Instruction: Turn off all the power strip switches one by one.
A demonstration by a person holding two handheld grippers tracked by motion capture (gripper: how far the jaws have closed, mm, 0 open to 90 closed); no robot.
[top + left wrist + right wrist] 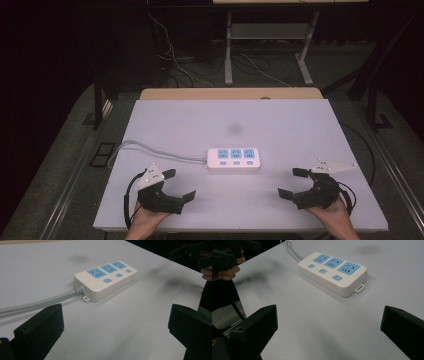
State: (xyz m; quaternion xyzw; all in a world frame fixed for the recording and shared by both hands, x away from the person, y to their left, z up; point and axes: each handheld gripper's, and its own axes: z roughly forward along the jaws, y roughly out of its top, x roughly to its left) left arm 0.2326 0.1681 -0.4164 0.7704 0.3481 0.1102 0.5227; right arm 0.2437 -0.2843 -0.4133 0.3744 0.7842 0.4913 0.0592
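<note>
A white power strip (234, 159) with three blue sockets and three blue buttons lies flat near the middle of the white table (230, 120). Its grey cable (150, 148) runs off to the left table edge. My left gripper (179, 185) rests at the front left, open, jaws pointing toward the strip with nothing between them. My right gripper (292, 183) rests at the front right, open and empty as well. The left gripper view has the power strip (106, 278) ahead, cable (37, 303) trailing left. From the right gripper view the power strip (333, 271) lies ahead too.
The table's wooden far edge (230, 93) borders a floor with loose cables (175, 65) and a desk frame (270, 45). A dark smudge (235, 129) marks the table behind the strip. The other hand's gripper (192, 252) appears at the top right of the left gripper view.
</note>
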